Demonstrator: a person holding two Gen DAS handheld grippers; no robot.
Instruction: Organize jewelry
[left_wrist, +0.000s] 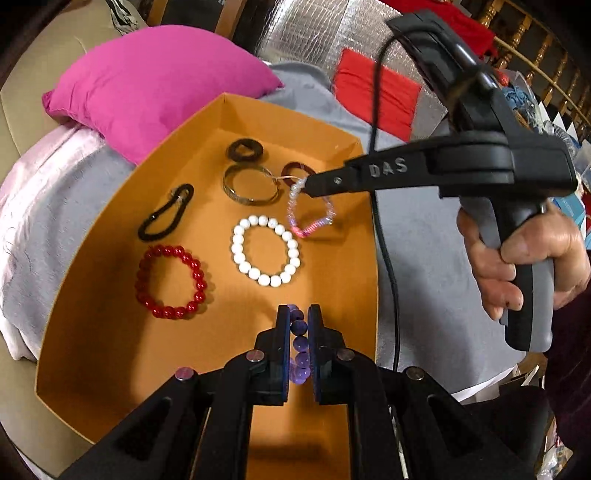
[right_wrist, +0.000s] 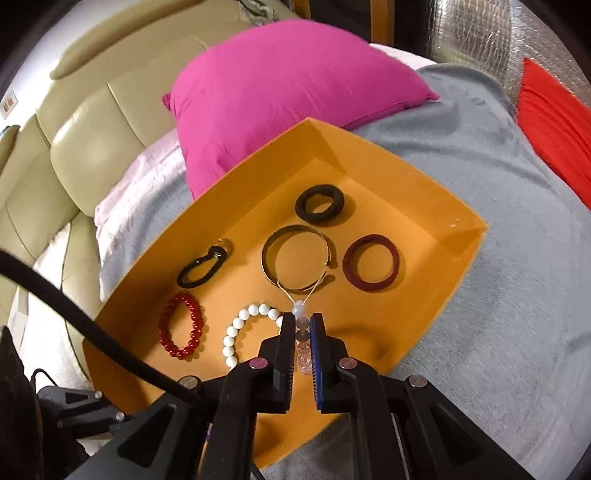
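The left gripper (left_wrist: 298, 314) has its fingers (left_wrist: 282, 332) almost closed on a purple bracelet (left_wrist: 300, 341); the beads sit in a row between the two pads, above the near part of the orange tray (left_wrist: 110, 258). The right gripper (right_wrist: 303, 325) is also nearly closed, with its fingers (right_wrist: 287, 332) pinching a pink bracelet (left_wrist: 310, 214) of clear and pink beads. In the left view this bracelet hangs as a loop from the right tips, and its low end is just above the tray floor or touching it; I cannot tell which.

In the tray six pieces lie already, apart from each other: a white bracelet (left_wrist: 264, 251), a red bracelet (left_wrist: 170, 282), a black tie (left_wrist: 164, 216), a metal bangle (left_wrist: 251, 188), a dark red ring (right_wrist: 371, 264) and a black scrunchie (left_wrist: 243, 149). The tray rests on a grey blanket (right_wrist: 498, 221) on a bed, near a pink pillow (right_wrist: 288, 81).

I judge the task is close to its end. No other jewelry shows on the blanket, so the two held bracelets seem to be the last ones. What is left is to lay each in a free place: for the purple one the empty near part of the tray, for the pink one the right side beside the white bracelet, and then to open the fingers.
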